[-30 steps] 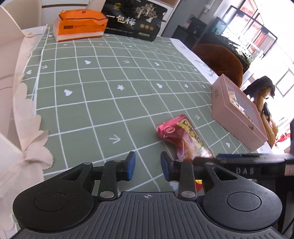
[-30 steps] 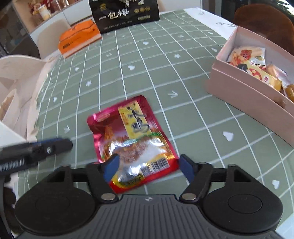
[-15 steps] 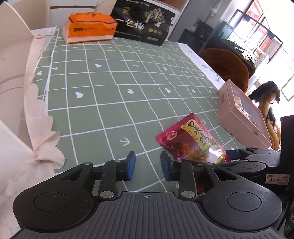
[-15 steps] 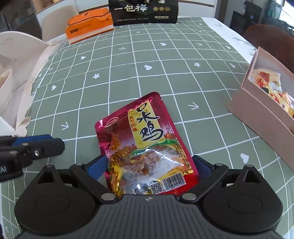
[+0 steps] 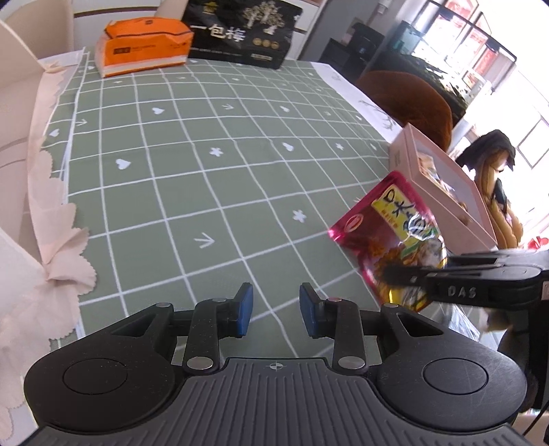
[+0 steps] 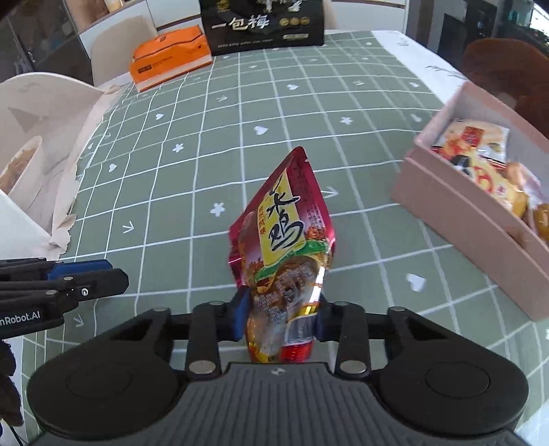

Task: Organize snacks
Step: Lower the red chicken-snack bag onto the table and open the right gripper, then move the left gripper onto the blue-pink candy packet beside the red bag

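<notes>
One pouch in hand: red snack pouch [image 6: 284, 240] pinched low down near its barcode end between the blue pads of the right gripper [image 6: 279, 320], jaws closing onto it, foil buckled at the squeeze.
Pouch position: lifted clear of the green checked tablecloth [image 6: 206, 154], top seal tipped away from the gripper toward the far edge of the table.
Long axis: in line with the gripper fingers, so most of the pouch sticks out beyond the pads.
Target direction: pink box [image 6: 456, 212] to the right of the held pouch, along the right edge of the table, open-topped, already holding several packets.
Nearer hand: right, by a clear margin; box well apart from the left gripper [image 5: 276, 310].
Left gripper state: blue pads partly apart, nothing between them, hanging over bare cloth near the near edge.
Box rim: likely the near wall needs clearing by the dangling free end of the pouch.
Open room: bare cloth between pouch and box.
Far edge: orange tissue pack [image 6: 170, 56] and black plum box [image 6: 264, 24], well out of the way.
</notes>
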`<move>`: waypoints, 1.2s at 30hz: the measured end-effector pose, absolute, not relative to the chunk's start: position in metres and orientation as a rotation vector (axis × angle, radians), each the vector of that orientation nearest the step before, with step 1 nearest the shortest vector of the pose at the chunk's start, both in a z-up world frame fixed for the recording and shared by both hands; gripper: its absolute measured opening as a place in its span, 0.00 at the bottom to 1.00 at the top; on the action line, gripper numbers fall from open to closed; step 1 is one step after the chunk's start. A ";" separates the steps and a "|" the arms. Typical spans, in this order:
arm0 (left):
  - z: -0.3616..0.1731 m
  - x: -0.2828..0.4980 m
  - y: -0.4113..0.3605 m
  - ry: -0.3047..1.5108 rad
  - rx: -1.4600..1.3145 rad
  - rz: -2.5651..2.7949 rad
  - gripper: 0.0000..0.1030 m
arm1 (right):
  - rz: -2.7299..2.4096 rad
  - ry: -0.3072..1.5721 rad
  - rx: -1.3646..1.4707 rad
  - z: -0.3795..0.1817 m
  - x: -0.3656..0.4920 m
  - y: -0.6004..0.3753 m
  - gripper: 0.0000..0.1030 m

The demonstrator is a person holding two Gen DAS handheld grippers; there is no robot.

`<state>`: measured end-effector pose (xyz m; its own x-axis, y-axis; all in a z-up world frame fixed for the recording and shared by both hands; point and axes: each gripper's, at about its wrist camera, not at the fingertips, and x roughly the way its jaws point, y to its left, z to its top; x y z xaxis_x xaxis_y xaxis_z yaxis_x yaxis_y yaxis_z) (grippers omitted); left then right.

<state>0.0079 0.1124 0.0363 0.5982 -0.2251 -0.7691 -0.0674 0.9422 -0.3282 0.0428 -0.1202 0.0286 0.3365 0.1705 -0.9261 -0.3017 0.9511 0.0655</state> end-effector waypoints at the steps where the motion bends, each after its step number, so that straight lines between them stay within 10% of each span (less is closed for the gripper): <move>1: 0.037 0.008 0.108 0.932 -0.334 -0.099 0.33 | 0.304 1.179 -0.132 0.032 0.041 -0.125 0.27; 36: 0.041 -0.025 0.034 0.958 -0.234 -0.245 0.33 | 0.299 1.199 0.103 0.024 -0.048 -0.193 0.47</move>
